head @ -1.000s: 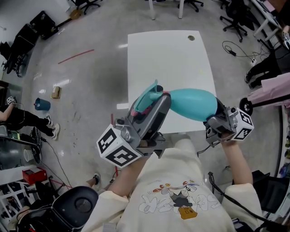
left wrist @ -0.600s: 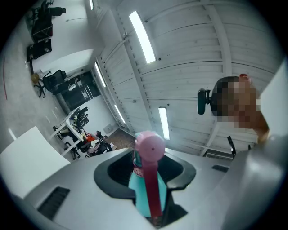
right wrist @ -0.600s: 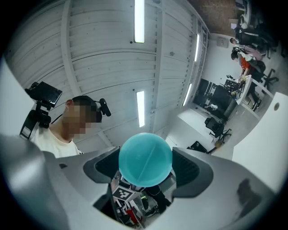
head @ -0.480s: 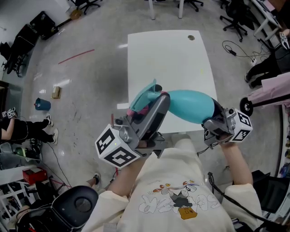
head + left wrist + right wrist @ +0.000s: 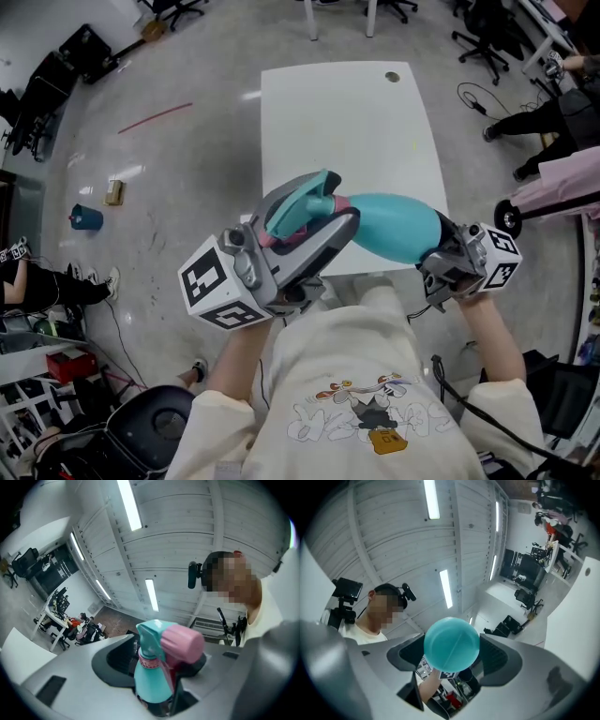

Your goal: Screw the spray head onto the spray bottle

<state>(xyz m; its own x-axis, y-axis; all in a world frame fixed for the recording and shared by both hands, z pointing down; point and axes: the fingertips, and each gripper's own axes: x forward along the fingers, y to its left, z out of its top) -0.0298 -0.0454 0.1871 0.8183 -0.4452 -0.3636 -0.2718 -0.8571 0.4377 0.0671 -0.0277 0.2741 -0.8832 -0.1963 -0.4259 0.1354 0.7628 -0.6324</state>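
I hold a teal spray bottle (image 5: 394,227) level in the air over the near edge of the white table (image 5: 347,122). Its teal and pink spray head (image 5: 298,206) sits at the bottle's left end, between the grey fingers of my left gripper (image 5: 330,204), which is shut on it. Those jaws have just opened a touch, with the head still between them. The left gripper view shows the spray head (image 5: 161,651) close up, with the left gripper (image 5: 164,672) around it. My right gripper (image 5: 437,239) is shut on the bottle's round base (image 5: 451,644), and the right gripper (image 5: 451,652) flanks it on both sides.
A small box (image 5: 113,191) and a blue object (image 5: 86,218) lie on the floor at left. Office chairs (image 5: 483,37) and cables stand at the back right. A person's pink sleeve (image 5: 562,183) reaches in at the right edge. A black chair (image 5: 155,422) is at the lower left.
My left gripper has rolled about its own axis, its marker cube swinging left and up, and the spray head has turned with it. The right gripper and bottle have hardly shifted.
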